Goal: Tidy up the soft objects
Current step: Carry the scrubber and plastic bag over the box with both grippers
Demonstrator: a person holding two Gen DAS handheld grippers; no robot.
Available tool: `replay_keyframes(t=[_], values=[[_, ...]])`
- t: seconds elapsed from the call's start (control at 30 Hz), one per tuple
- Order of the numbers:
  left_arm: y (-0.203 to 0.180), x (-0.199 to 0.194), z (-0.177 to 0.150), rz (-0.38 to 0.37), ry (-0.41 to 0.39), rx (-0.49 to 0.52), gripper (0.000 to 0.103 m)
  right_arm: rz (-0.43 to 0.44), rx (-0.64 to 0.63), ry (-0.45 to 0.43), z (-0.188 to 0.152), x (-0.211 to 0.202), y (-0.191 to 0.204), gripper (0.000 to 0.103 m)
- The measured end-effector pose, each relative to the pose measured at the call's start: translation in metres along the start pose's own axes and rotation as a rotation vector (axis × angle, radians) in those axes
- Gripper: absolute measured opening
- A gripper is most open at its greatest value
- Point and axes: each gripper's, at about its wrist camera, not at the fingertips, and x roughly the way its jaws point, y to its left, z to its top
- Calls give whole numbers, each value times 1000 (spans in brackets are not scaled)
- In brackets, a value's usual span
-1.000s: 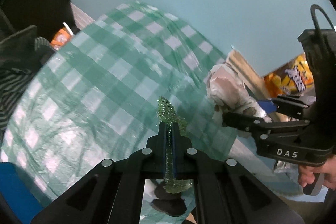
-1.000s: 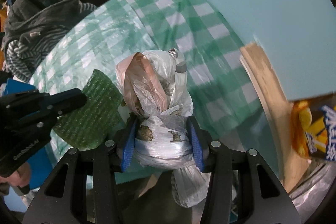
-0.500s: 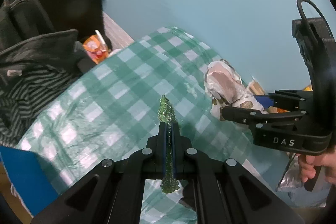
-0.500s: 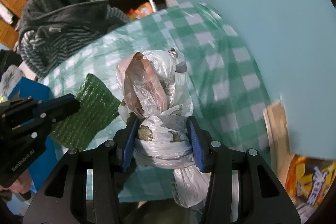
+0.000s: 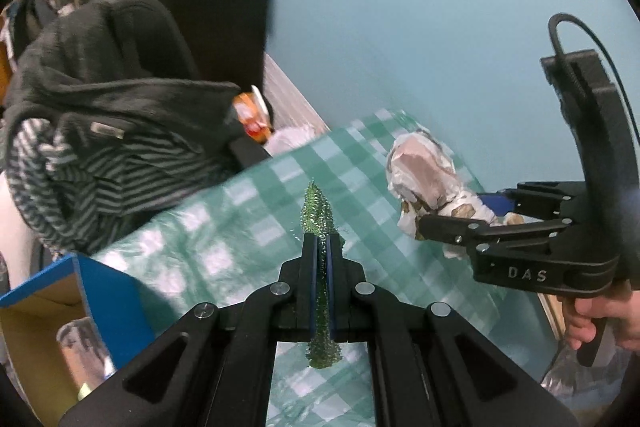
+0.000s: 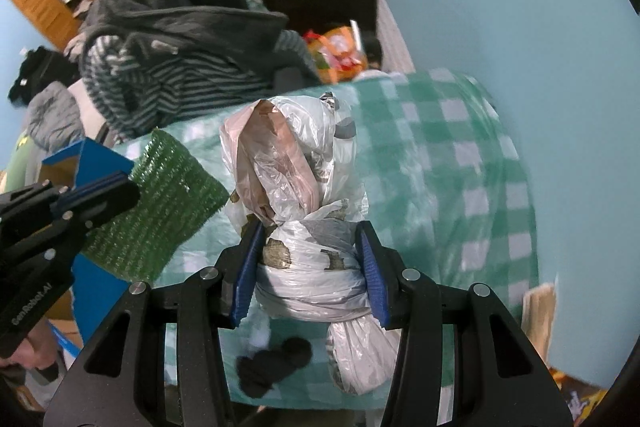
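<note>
Two handheld grippers hang above a green-checked tablecloth [image 6: 472,163]. The left gripper [image 5: 320,259], lettered "GenRobot.AI" in the right view, has its fingers pinched flat on one green mesh scrubber [image 6: 160,211], held over the cloth's left edge beside a blue box [image 5: 108,291]. The right gripper [image 6: 310,259], marked "DAS", clamps one knotted bundle of plastic bags [image 6: 296,195] at mid-width above the cloth's middle. One black scrap [image 6: 272,367] lies on the near edge.

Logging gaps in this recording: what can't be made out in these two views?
- Bag bundle: contents hidden by knotted plastic, both views.
- Blue box: inside cut off by the picture edge and left gripper, left view.
- Dark lump: too small to identify, right view.
- Tablecloth: blurred, left view.
</note>
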Motion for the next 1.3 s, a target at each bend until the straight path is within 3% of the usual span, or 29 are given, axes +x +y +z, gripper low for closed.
replay_keyframes(t=[0.57, 0.93, 1.3], values=[[55, -77, -3, 163, -160, -177, 4, 109, -249, -38, 46, -1, 93, 46], [101, -119, -36, 297, -213, -351, 4, 200, -432, -41, 61, 0, 170, 46], [143, -143, -79, 390, -215, -496, 3, 280, -588, -15, 57, 10, 242, 46]])
